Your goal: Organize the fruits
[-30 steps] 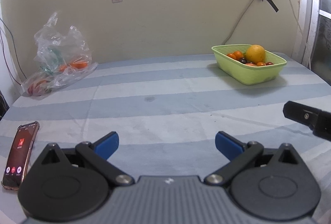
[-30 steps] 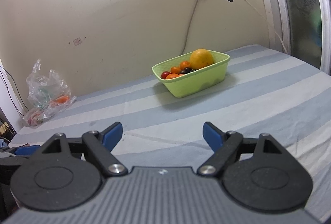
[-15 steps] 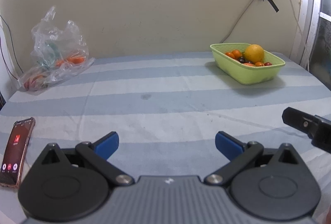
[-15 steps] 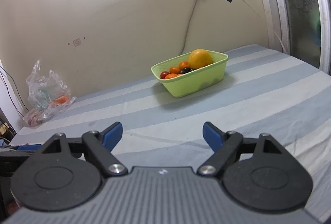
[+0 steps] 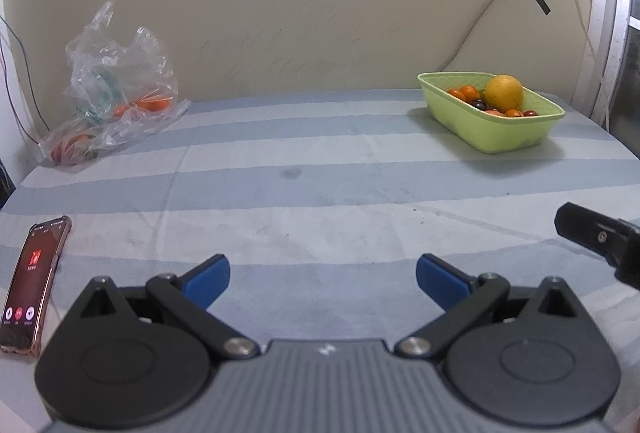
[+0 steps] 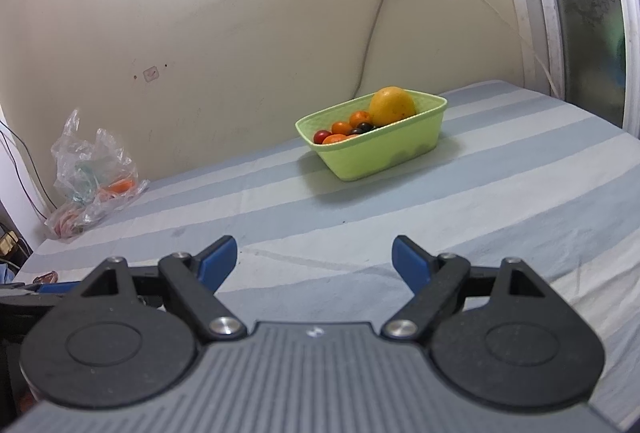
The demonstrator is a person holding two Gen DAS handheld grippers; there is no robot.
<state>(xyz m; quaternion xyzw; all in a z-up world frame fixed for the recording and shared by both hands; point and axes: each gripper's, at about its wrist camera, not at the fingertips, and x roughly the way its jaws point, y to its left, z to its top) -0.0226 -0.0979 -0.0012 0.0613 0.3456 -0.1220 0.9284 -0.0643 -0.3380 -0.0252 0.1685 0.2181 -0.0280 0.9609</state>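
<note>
A light green basket (image 5: 496,135) stands at the far right of the striped tablecloth; it also shows in the right wrist view (image 6: 384,153). It holds a large yellow-orange fruit (image 5: 504,91) (image 6: 392,105) and several small orange, red and dark fruits (image 6: 344,129). A clear plastic bag (image 5: 116,101) (image 6: 94,173) with orange fruits lies at the far left by the wall. My left gripper (image 5: 322,279) is open and empty above the near cloth. My right gripper (image 6: 314,259) is open and empty, well short of the basket.
A phone (image 5: 34,277) with a lit screen lies at the near left edge. The right gripper's body (image 5: 600,237) shows at the right edge of the left wrist view. A cable (image 6: 372,29) hangs down the wall behind the basket. A window frame (image 6: 560,13) is on the right.
The left wrist view has shifted slightly, so the phone and bag sit a little further left and lower. The right gripper has barely moved. Both stay open.
</note>
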